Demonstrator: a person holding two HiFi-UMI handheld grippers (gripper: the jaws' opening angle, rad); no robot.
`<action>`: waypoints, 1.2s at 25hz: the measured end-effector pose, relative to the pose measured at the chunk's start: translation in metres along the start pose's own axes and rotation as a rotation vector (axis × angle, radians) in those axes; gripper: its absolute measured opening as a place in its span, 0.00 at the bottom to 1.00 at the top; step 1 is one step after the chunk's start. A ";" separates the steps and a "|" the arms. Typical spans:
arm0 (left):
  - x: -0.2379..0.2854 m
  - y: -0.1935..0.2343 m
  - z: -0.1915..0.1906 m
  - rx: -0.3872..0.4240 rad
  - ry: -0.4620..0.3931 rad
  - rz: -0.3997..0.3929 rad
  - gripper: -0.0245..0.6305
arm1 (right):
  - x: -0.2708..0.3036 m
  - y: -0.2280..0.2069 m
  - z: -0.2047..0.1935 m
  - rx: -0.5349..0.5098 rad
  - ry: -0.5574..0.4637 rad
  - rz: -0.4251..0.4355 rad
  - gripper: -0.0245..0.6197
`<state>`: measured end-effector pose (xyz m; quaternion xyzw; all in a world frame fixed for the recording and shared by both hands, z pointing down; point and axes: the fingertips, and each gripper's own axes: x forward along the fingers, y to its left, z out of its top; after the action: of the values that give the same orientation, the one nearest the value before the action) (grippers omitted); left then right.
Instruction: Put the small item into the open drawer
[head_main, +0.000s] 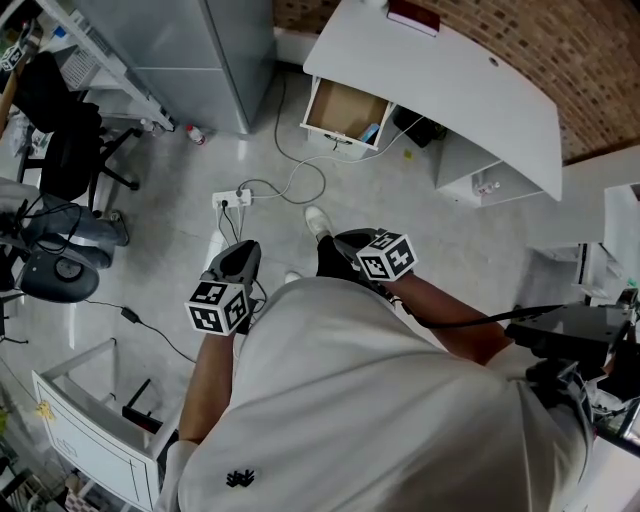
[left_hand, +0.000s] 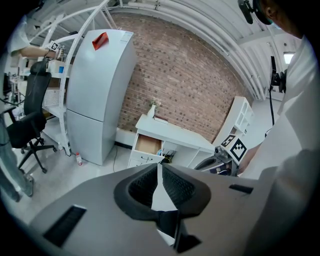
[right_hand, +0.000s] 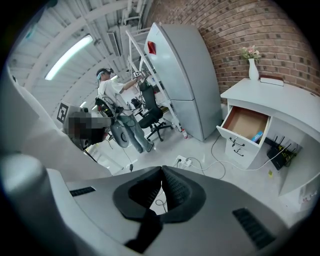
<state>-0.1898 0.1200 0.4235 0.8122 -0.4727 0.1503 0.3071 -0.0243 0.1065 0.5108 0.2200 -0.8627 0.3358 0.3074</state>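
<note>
lying in the one open drawer (head_main: 338, 110) of the white desk (head_main: 450, 75), at the drawer's right-hand front corner, is a single small item (head_main: 370, 132), light blue and oblong. two grippers hover well short of the desk: left gripper (left_hand: 159, 167) and right gripper (right_hand: 161, 171), each with jaws pressed together on nothing.

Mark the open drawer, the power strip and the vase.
open drawer (head_main: 343, 108), head view, its brown inside bottom.
power strip (head_main: 232, 199), head view, middle of its white body.
vase (right_hand: 253, 71), right gripper view, its white body.
</note>
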 end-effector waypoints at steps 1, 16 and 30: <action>0.001 0.000 0.000 -0.002 0.001 0.000 0.11 | 0.000 -0.001 -0.001 -0.001 0.001 0.000 0.09; 0.005 -0.003 -0.003 -0.012 0.006 0.004 0.11 | -0.006 0.003 0.004 0.000 -0.014 0.018 0.08; 0.014 -0.010 -0.007 -0.008 0.018 -0.006 0.11 | -0.011 0.002 0.002 0.003 -0.027 0.021 0.08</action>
<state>-0.1740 0.1187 0.4323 0.8111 -0.4679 0.1547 0.3151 -0.0183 0.1081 0.5013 0.2158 -0.8687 0.3373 0.2917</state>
